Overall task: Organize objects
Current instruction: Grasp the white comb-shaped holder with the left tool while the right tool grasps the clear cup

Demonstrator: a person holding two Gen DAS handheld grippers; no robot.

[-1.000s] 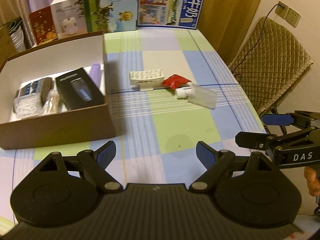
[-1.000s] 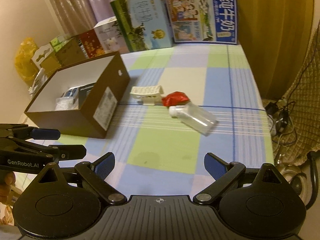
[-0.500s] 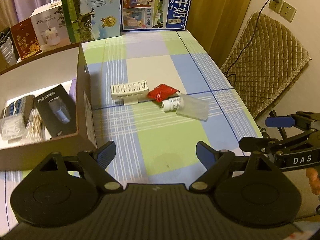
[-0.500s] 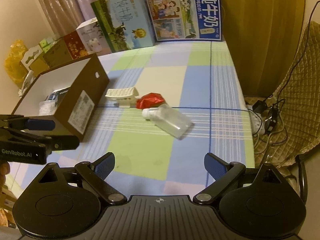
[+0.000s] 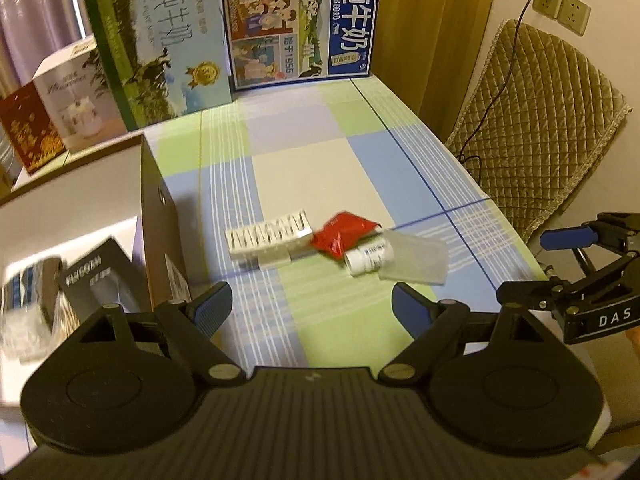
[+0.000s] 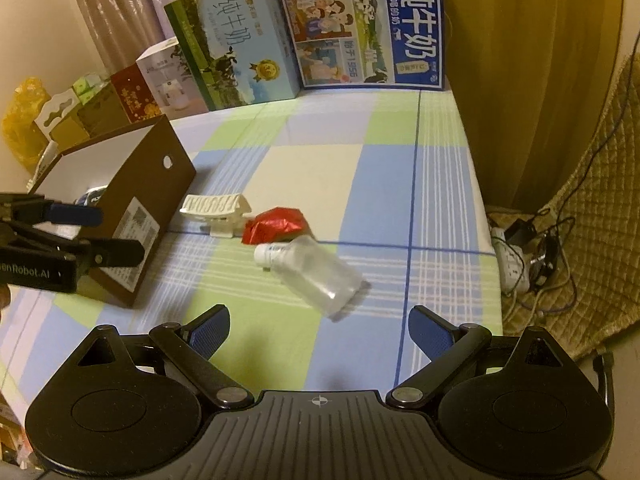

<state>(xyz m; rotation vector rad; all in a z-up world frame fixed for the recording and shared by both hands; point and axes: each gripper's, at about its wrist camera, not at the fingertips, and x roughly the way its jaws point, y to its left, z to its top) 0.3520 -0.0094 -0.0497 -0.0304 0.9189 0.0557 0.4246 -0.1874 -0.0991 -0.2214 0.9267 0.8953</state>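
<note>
Three loose things lie together mid-table: a white ribbed clip point(image 5: 269, 237) point(image 6: 216, 209), a crumpled red packet point(image 5: 343, 234) point(image 6: 277, 222), and a clear bottle with a white cap point(image 5: 400, 258) point(image 6: 316, 270) on its side. A brown box point(image 5: 160, 216) point(image 6: 136, 200) with a white inside stands at the left and holds a black package point(image 5: 102, 284) and other items. My left gripper point(image 5: 312, 310) hovers open over the cloth just short of the clip. My right gripper point(image 6: 320, 330) is open too, just short of the bottle. Nothing is between either pair of fingers.
Milk cartons point(image 5: 160, 44) point(image 5: 300, 28) and smaller boxes point(image 5: 68, 108) line the table's far edge. A quilted chair point(image 5: 532, 128) stands past the right edge, with cables and a power strip point(image 6: 516, 264) on the floor. The checked tablecloth point(image 6: 384, 168) covers the table.
Both grippers have moved forward toward the loose items, which now look larger and nearer. The left view has swung right, away from the box's inside. Both stay open.
</note>
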